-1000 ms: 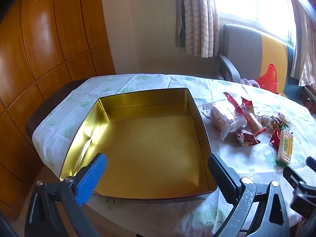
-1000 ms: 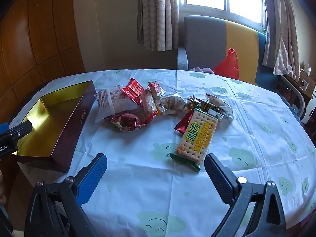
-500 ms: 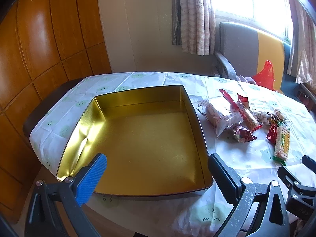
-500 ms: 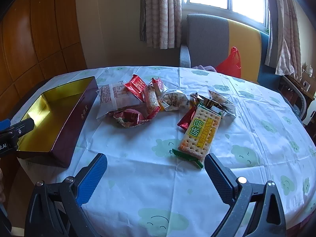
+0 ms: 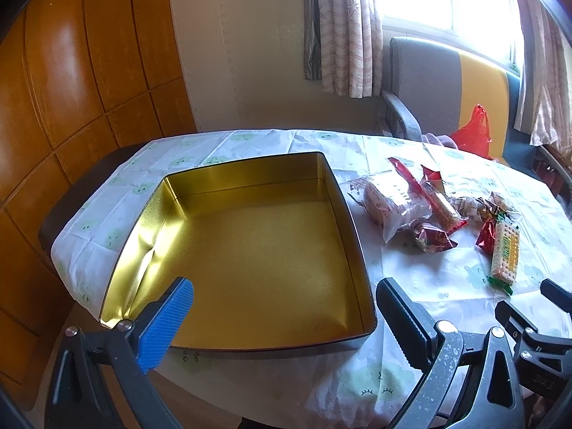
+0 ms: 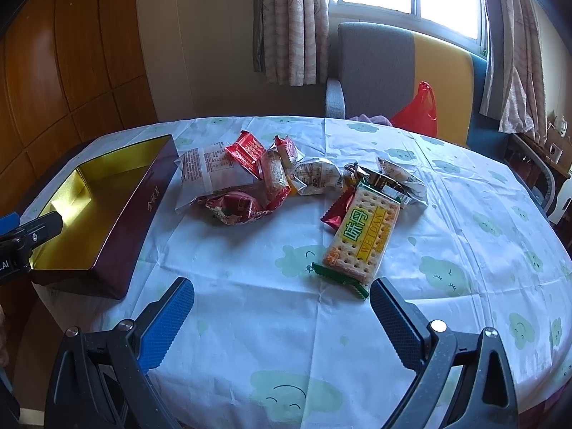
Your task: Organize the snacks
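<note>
Nothing packed yet: tin (image 5: 250,250) empty, gold inside, sitting at left end of table (image 6: 464,250); all snacks loose on the cloth to its right. Right gripper (image 6: 282,307) spread wide, holding nothing, hovering over bare cloth at near edge. Cracker pack (image 6: 361,236) dead ahead and slightly right of centre line, nearest snack by a clear margin, green crimped end just beyond the right finger (image 6: 397,325). Long axis running away from gripper, tilted a bit rightward at far end, so roughly in line with the fingers, not across them; probably needs a wrist turn or a grab across the narrow width. Far end touching the foil-wrapped pieces (image 6: 389,178) behind, red wrapper (image 6: 338,211) tucked under its left edge, so likely some drag on lift. Rest of pile, clear bag (image 6: 211,175) and red packets (image 6: 246,150), further back and left, just beside tin wall. Left gripper (image 5: 284,318) also spread, empty, hanging over tin's near rim, well apart from every snack. Judgement: right side for the pick, then carry left into tin; left side better kept steadying or clear of the drop zone.
</note>
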Demonstrator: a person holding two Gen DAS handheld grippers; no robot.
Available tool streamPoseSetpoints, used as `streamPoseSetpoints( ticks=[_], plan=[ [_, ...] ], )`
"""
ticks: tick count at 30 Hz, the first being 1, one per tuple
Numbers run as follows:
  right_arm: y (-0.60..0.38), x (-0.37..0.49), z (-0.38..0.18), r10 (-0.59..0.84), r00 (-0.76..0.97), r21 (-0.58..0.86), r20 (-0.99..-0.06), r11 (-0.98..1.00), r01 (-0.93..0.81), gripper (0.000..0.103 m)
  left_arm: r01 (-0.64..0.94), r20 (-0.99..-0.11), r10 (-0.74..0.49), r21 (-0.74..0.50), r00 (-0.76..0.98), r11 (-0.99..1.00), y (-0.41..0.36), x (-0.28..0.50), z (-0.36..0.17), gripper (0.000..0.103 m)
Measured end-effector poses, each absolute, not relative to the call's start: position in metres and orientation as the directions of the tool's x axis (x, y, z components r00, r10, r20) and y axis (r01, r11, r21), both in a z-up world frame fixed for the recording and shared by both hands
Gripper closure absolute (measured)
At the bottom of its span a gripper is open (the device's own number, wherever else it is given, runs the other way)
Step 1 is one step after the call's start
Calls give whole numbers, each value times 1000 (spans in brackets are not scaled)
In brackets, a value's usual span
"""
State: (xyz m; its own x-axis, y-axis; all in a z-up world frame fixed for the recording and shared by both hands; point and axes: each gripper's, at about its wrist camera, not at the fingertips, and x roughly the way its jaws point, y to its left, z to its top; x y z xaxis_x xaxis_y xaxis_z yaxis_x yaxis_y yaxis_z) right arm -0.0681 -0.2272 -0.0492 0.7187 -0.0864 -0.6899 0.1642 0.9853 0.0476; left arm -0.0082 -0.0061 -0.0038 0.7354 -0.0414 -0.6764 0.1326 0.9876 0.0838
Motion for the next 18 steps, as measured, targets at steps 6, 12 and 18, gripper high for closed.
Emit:
streamPoseSetpoints(
  ticks=[6, 12, 18],
  plan=[
    [-227, -70, -51, -85, 716, 48, -692, 985, 164, 2, 139, -677, -45, 85, 734, 987, -8, -9, -3, 0],
    [-228, -70, -51, -84, 716, 50, -693, 985, 163, 2, 146, -678, -49, 87, 733, 985, -9, -10, -3, 0],
    [-230, -71, -53, -84, 710, 54, -699, 984, 170, 2, 147, -679, -49, 87, 733, 985, -10, -10, -3, 0]
  ],
)
